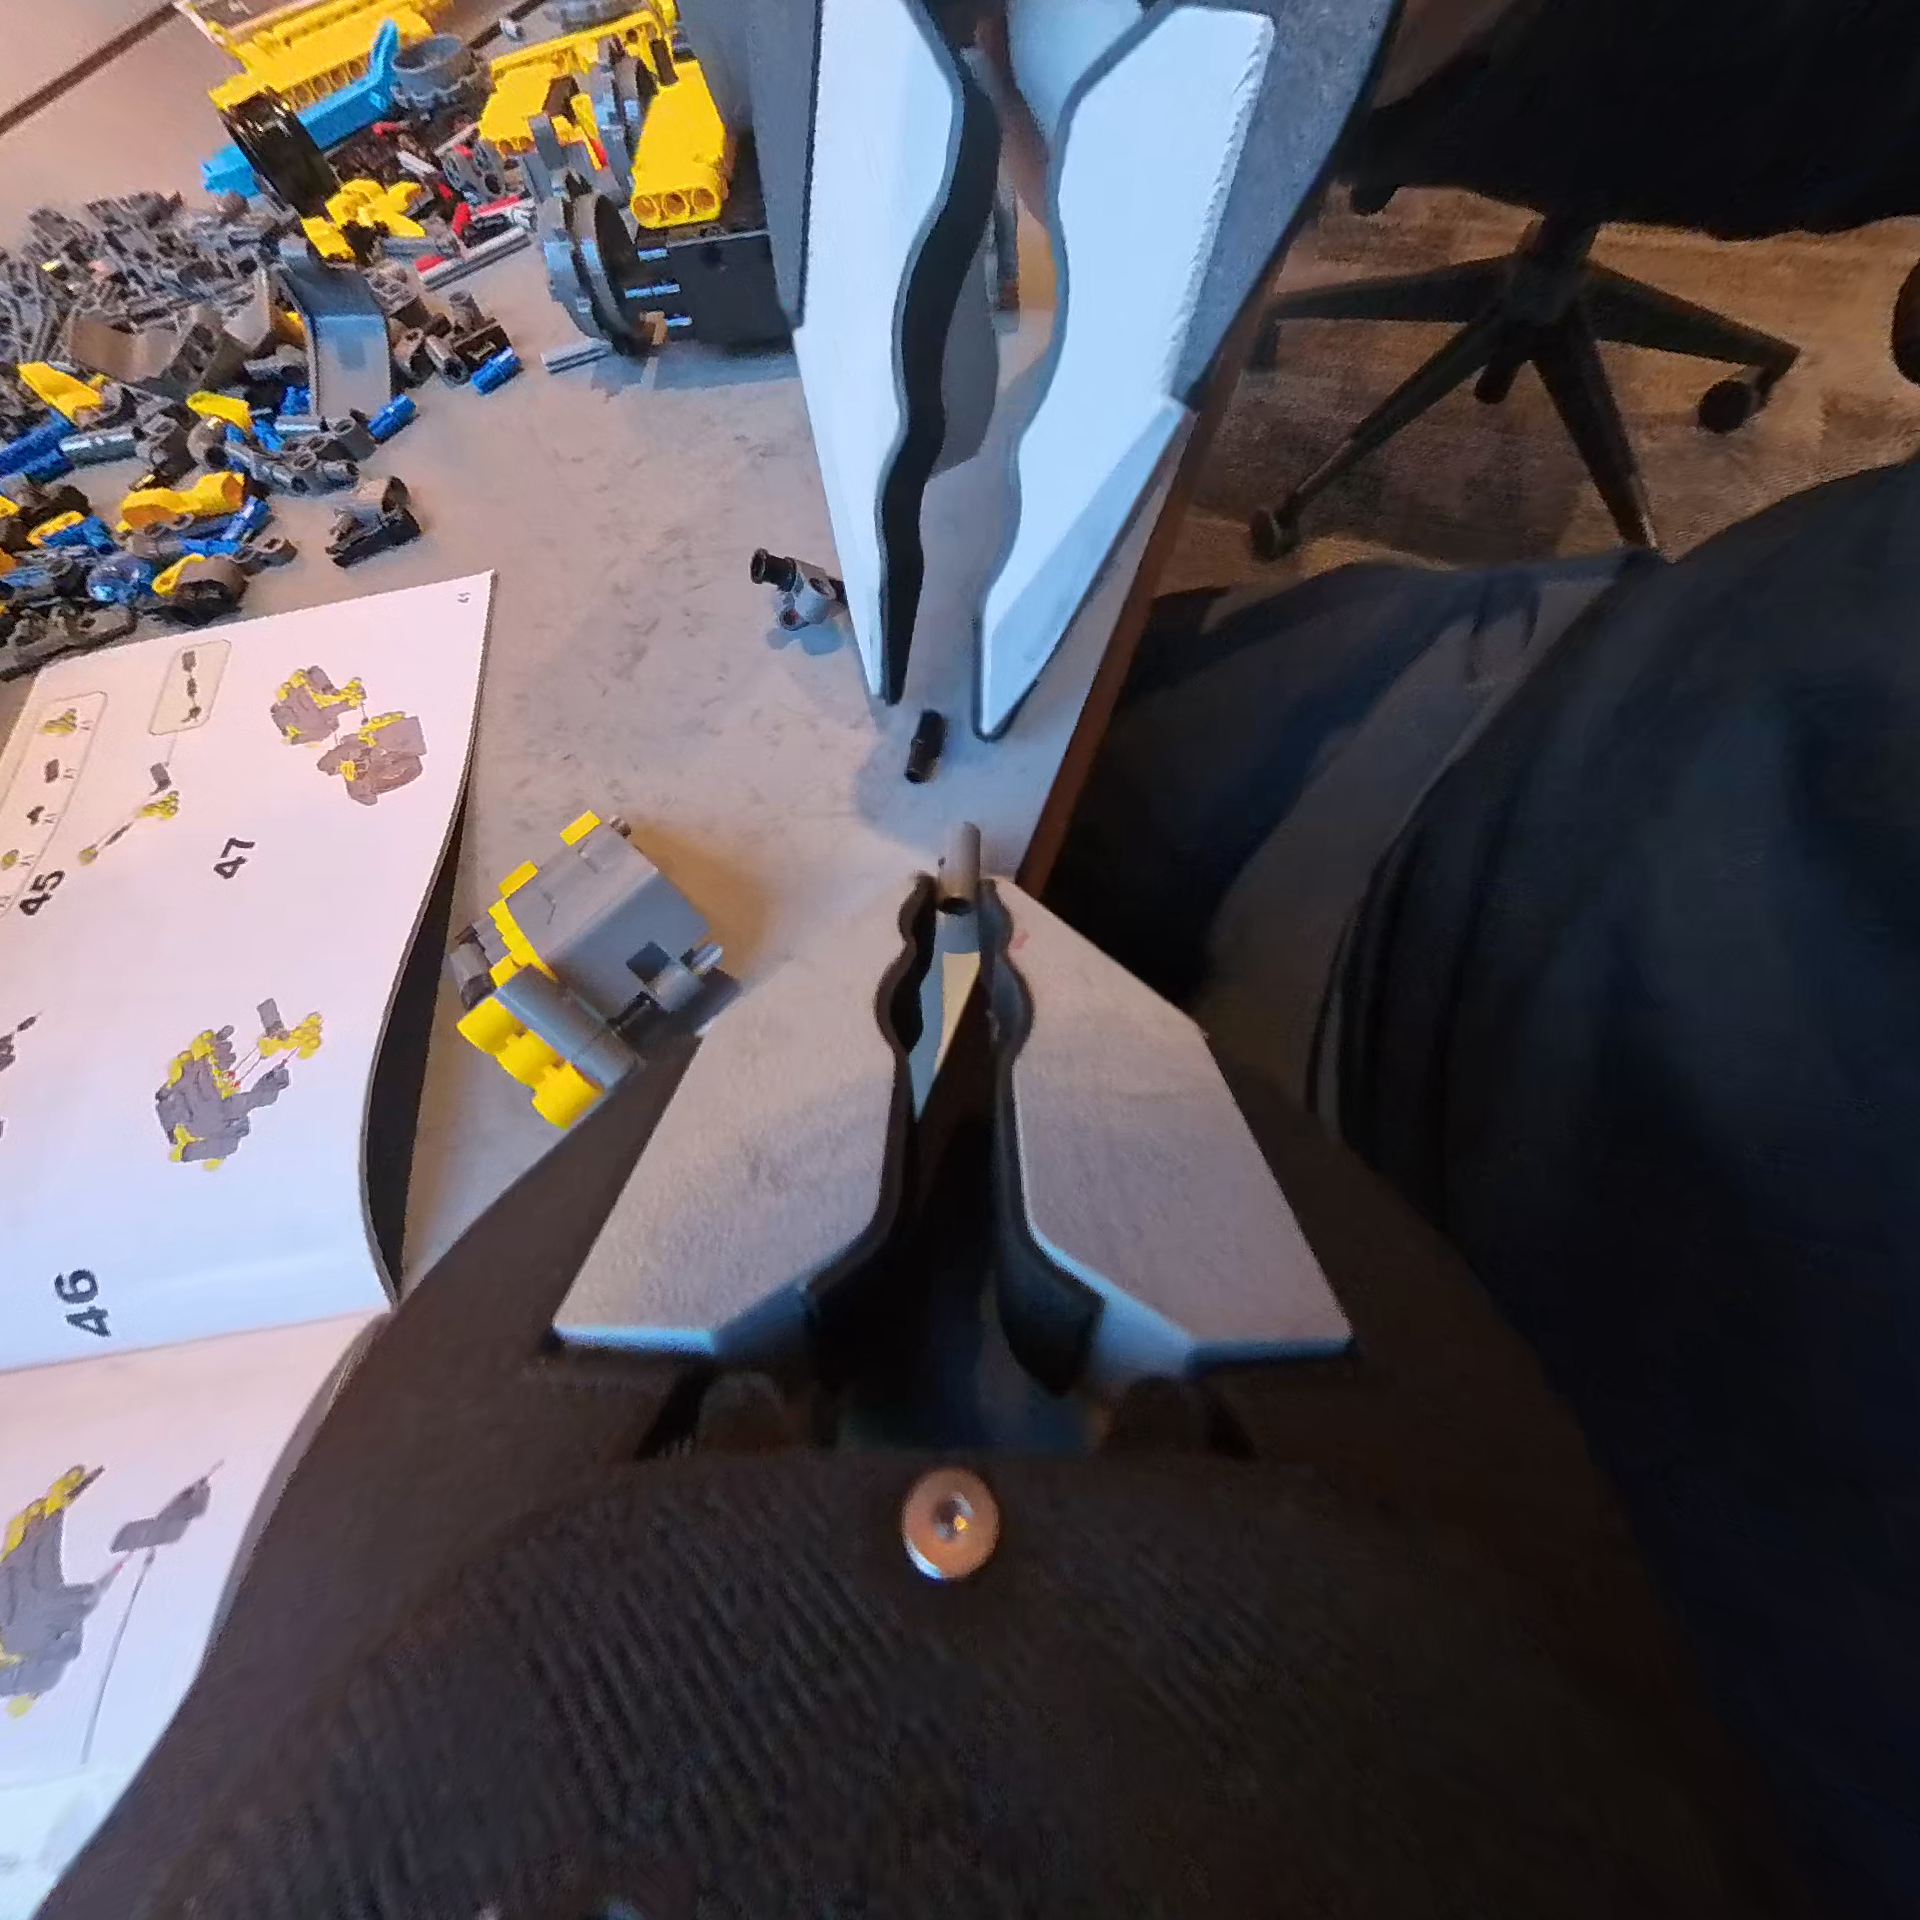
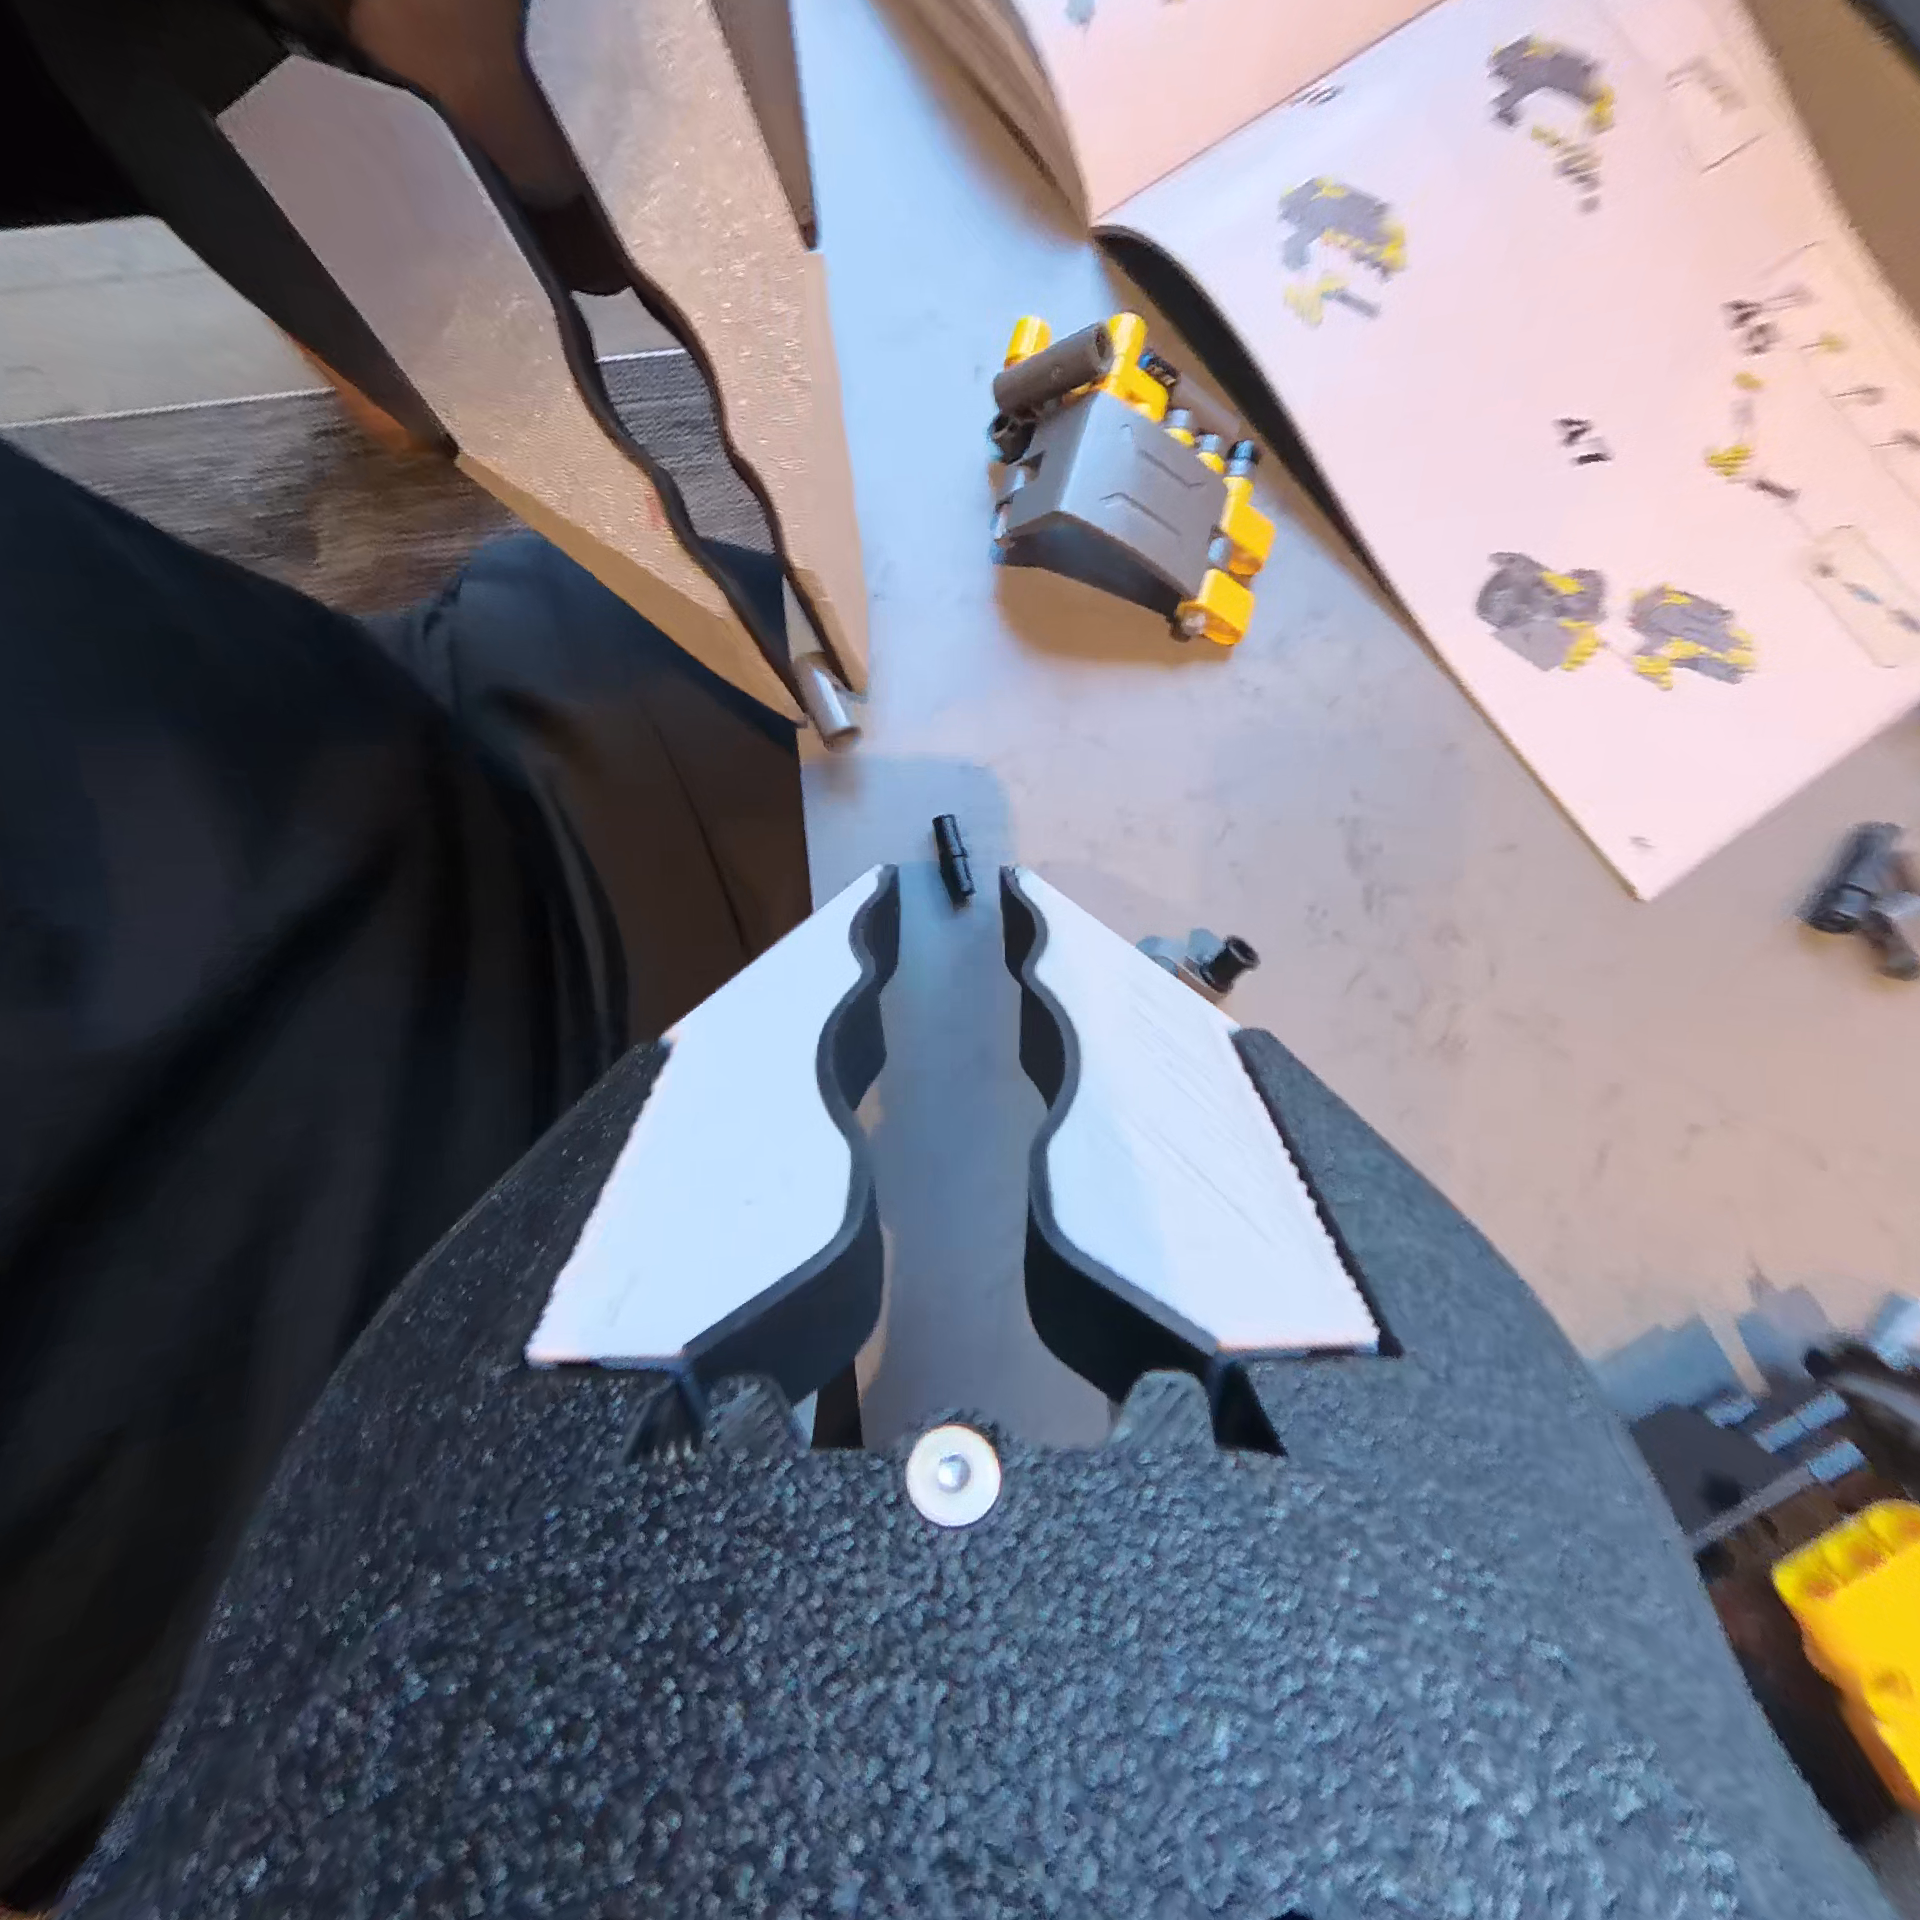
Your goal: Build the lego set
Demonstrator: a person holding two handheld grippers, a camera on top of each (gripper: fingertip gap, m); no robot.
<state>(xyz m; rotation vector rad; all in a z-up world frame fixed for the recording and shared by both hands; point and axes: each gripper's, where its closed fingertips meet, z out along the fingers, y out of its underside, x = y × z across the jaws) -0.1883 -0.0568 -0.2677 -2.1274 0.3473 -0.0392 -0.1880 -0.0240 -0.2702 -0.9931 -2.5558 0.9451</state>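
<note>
My left gripper (image 1: pixel 958 888) is shut on a short grey axle (image 1: pixel 961 857) that sticks out past its tips, near the table's edge. It also shows in the right wrist view (image 2: pixel 826 694), with the grey axle (image 2: pixel 828 712) in its tips. My right gripper (image 2: pixel 948 878) is open, and a small black pin (image 2: pixel 953 860) lies on the grey table between its fingertips. In the left wrist view the right gripper (image 1: pixel 940 717) points down at the black pin (image 1: pixel 923 745). A grey and yellow brick sub-assembly (image 1: pixel 582 997) (image 2: pixel 1127 488) lies to the side.
An open instruction booklet (image 1: pixel 208 935) (image 2: pixel 1558 416) lies on the table. A pile of loose grey, blue and yellow parts (image 1: pixel 156 416) and a yellow built model (image 1: pixel 520 125) sit behind. A small grey connector (image 1: pixel 802 594) (image 2: pixel 1205 961) lies near the right gripper. A person's dark clothing (image 1: pixel 1558 1039) and an office chair (image 1: pixel 1538 343) lie beyond the table edge (image 1: pixel 1091 727). About 4 centimetres separates my left fingertips from my right.
</note>
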